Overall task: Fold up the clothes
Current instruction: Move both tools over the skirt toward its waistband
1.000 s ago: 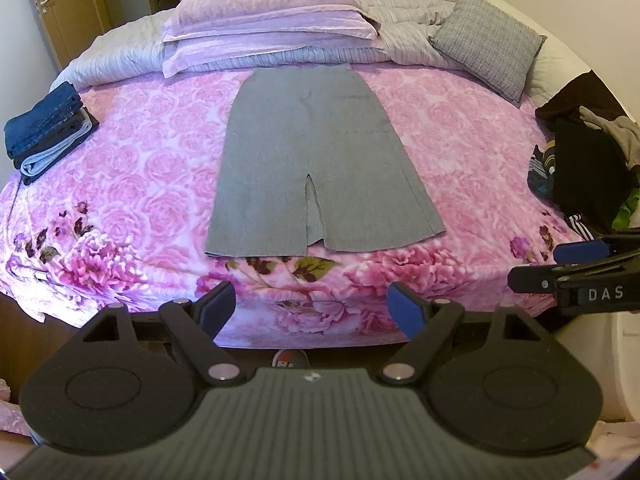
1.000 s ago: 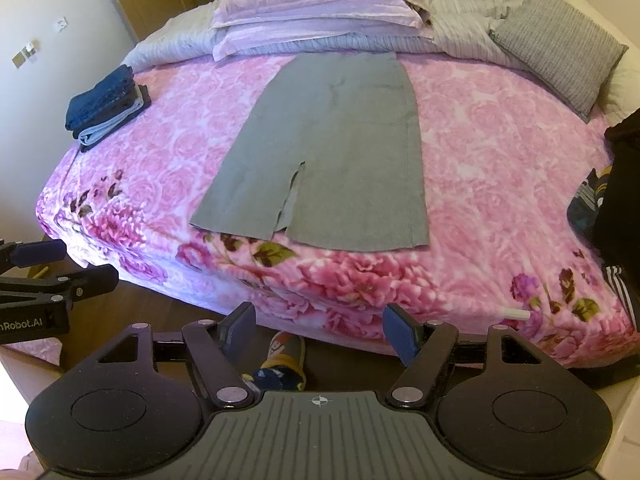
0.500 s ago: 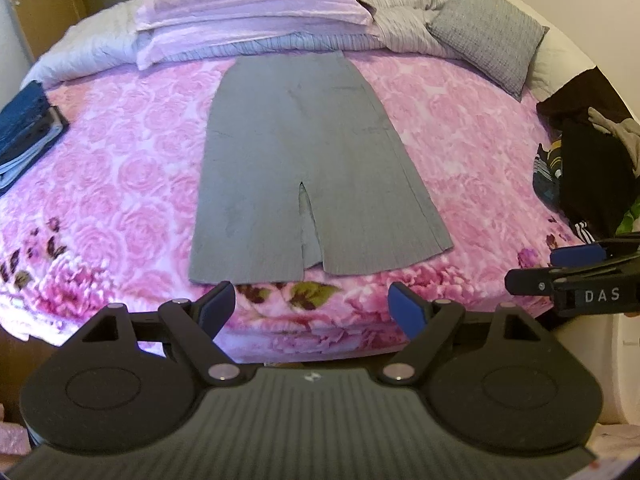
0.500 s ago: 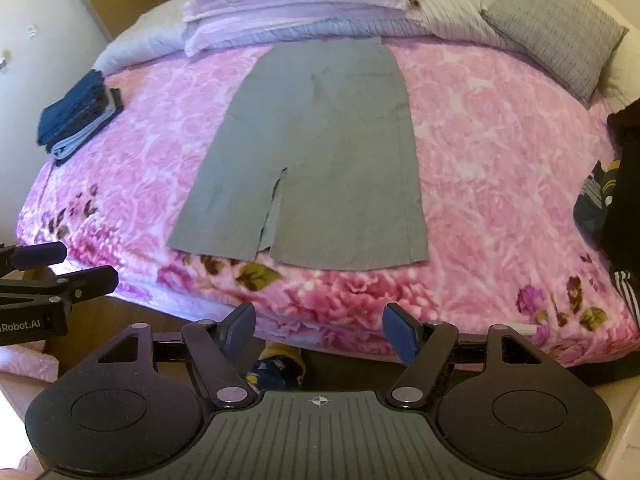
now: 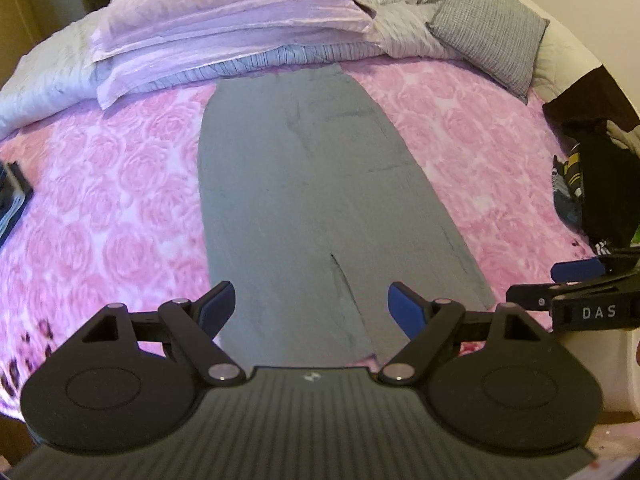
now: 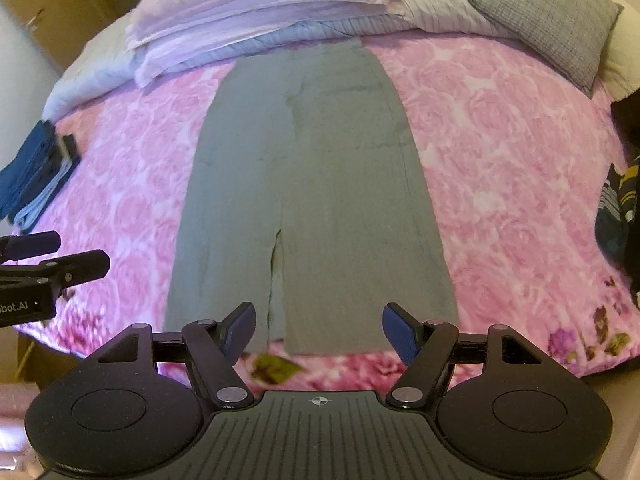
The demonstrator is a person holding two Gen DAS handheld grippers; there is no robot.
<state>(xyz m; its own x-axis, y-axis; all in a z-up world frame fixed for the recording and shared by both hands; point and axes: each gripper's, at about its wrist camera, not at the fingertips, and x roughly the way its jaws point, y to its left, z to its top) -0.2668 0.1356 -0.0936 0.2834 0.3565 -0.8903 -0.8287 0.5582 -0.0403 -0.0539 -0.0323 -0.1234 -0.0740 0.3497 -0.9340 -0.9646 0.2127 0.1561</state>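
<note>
We see a grey skirt (image 5: 320,184) flat mid-frame on the pink bed (image 5: 104,200), hem nearest us, our left gripper (image 5: 312,308) wide over the hem, our right gripper (image 6: 318,326) wide too, folded jeans (image 6: 32,172) at left edge

A home bedroom: a bed (image 5: 120,184) with rose-print cover, stacked pillows (image 5: 224,20) and a wooden door (image 6: 36,12).

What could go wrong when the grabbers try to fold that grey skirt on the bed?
1. The grey skirt has a slit at its near hem; if a gripper pinches only one flap, the fold might come out crooked.
2. The left gripper and right gripper are both open and close side by side, so they might bump.
3. The hem lies near the bed's edge; a tug could slide it off the pink floral bedspread.
</note>
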